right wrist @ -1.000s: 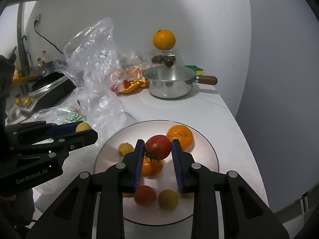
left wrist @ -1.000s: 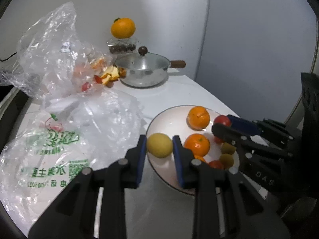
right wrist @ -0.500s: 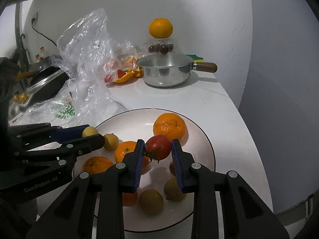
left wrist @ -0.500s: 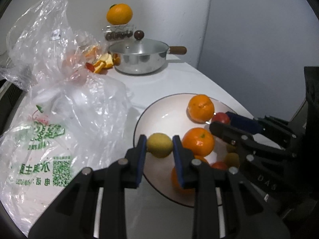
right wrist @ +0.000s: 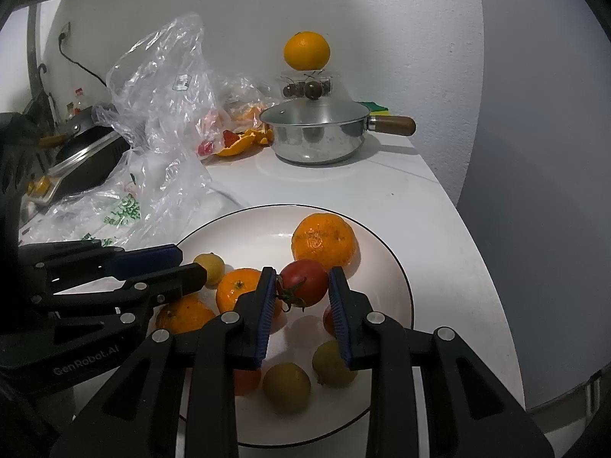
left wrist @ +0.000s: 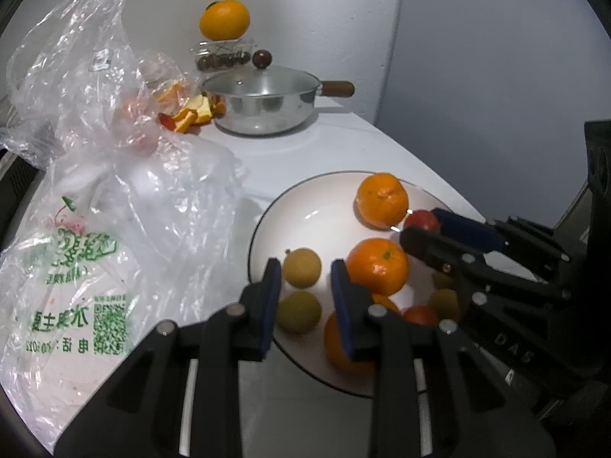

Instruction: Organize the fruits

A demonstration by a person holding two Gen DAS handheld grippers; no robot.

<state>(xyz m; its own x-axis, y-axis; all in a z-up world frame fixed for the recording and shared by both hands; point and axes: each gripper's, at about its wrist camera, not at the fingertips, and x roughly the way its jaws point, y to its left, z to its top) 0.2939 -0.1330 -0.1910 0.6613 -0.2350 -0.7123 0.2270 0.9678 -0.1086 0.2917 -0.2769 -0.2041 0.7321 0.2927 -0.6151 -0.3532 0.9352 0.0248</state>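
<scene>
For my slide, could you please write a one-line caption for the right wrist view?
Right gripper holds a red tomato above a white plate of fruit.

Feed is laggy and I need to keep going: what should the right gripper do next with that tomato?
Probably lower slightly and open. The right gripper holds the tomato just over the plate, above a bare patch between the oranges.

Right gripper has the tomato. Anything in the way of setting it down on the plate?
Nothing visible sits directly below the tomato in the right gripper: bare plate shows under it. The spot looks tight, though, with an orange to its left and a second tomato beside the right finger.
</scene>
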